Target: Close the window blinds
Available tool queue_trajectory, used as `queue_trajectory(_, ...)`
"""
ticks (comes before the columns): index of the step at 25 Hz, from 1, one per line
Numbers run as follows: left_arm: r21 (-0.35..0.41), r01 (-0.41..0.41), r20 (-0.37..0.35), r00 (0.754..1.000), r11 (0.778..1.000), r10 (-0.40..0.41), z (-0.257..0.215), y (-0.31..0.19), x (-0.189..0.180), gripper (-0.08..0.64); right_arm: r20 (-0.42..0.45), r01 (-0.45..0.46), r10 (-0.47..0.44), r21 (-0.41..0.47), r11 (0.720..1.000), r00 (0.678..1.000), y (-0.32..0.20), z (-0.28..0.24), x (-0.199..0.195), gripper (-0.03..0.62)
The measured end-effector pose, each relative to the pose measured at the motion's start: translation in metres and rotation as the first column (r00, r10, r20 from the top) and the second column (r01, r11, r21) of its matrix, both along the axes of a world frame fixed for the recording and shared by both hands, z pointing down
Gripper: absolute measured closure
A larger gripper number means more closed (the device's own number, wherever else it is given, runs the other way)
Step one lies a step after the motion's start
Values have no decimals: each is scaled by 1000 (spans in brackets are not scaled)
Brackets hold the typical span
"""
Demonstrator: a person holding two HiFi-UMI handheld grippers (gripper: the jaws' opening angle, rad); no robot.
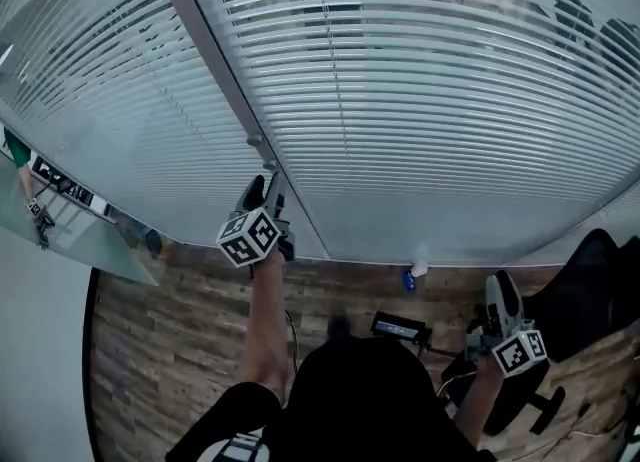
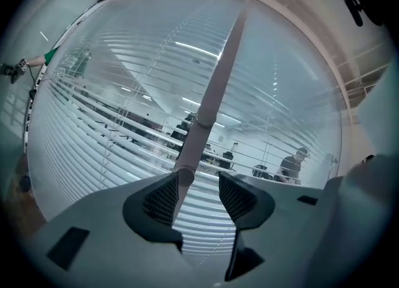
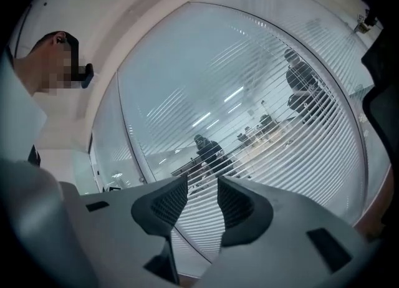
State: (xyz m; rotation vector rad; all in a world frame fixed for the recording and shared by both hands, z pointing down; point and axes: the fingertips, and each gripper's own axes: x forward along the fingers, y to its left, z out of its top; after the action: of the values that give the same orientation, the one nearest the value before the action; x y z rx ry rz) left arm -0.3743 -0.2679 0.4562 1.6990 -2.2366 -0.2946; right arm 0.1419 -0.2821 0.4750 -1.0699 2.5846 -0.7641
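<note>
1. Window blinds (image 1: 430, 100): white horizontal slats cover the glass wall ahead. The slats stand with gaps between them, and an office with people shows through in both gripper views.
2. Tilt wand (image 2: 206, 112): a pale rod that hangs in front of the slats, thicker in its lower section. In the left gripper view its lower end sits between the jaws, close against the left pad (image 2: 163, 196). I cannot tell whether it touches the pad.
3. Left gripper (image 1: 266, 188): raised on an outstretched arm, close to the blinds beside the grey window frame (image 1: 215, 60). Its jaws are apart, one on each side of the wand's tip, and are not clamped on it.
4. Right gripper (image 1: 502, 285): held low at the person's right side, well apart from the wand. In the right gripper view its jaws are parted, with only distant slats showing in the gap.
5. Surroundings: wooden floor (image 1: 160, 340) below and a black chair (image 1: 590, 280) at the right.
</note>
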Motion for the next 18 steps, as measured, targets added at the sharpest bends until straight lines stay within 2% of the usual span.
queue_trajectory(4, -12, 2, 32, 999, 1000, -1, -6, -12, -3, 357, -11, -3, 3, 2, 1000, 1000, 4, -10, -13, 440)
queue_trajectory(7, -40, 35, 51, 998, 999, -33, 8, -11, -7, 357, -19, -5, 5, -6, 1000, 1000, 9, 1, -15, 440)
queue_trajectory(11, -55, 36, 61, 998, 998, -32, 18, -18, -8, 359, -38, -6, 5, -10, 1000, 999, 8, 3, -16, 440)
queue_trajectory(12, -55, 42, 69, 997, 998, -38, 17, -18, -9, 362, -42, -7, 6, -10, 1000, 999, 8, 2, -16, 440)
queue_trajectory(14, -60, 57, 92, 994, 997, -51, 16, -19, -13, 419, -45, -14, 13, -17, 1000, 999, 6, 1, -16, 440)
queue_trajectory(18, -93, 50, 146, 989, 994, -36, 22, -24, -19, 420, -58, -17, 15, -27, 1000, 998, 4, 1, -20, 440)
